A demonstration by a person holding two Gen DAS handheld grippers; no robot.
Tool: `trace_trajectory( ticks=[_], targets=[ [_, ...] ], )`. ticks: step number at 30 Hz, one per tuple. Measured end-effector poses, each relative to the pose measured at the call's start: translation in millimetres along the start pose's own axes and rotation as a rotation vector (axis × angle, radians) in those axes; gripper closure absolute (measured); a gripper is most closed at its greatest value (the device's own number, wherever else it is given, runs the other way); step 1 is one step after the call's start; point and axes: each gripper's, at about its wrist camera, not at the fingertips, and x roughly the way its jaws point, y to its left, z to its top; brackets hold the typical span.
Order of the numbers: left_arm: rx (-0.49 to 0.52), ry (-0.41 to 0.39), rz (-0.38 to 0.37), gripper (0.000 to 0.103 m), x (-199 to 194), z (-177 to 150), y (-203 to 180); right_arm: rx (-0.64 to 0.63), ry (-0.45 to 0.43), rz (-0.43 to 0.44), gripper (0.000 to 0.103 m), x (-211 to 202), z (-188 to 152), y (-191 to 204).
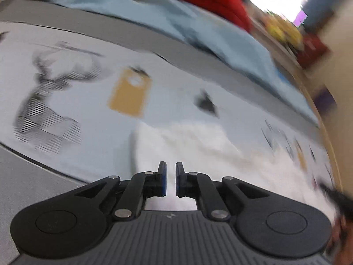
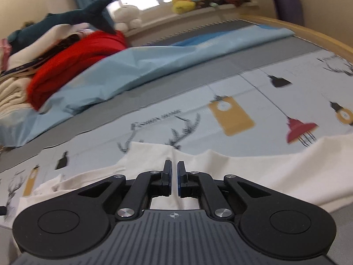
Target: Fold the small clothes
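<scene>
A white garment lies spread on a pale printed sheet with deer, lamp and tag motifs. In the right wrist view my right gripper is shut on a raised ridge of that garment, and the cloth tents up to its tips. The left wrist view is blurred. There my left gripper has its jaws almost together over the white garment, with white cloth filling the narrow slit between the pads. The garment's left edge runs just left of the tips on the printed sheet.
A crumpled light blue cloth lies behind the sheet, with a red garment and a cream folded stack at the far left. A plush shark tops that pile. A wooden bed edge curves along the right.
</scene>
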Motion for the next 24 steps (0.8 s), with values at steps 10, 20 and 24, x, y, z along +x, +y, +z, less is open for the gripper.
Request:
trace_trajectory(
  ticks=[10,20,24],
  targets=[
    [0.167,0.121,0.223,0.100,26,-32,-19,0.052,0.277,-0.049,0.097,35,-30,-13],
    [0.213,0.139,0.293,0.095,8,-46,-53,0.152,0.206,-0.067,0.097,3,-9,-37],
    [0.282,0.029,0.293,0.074,-49,-54,-79,0.184,0.115,-0.085,0.082,-29,6,-58]
  ],
)
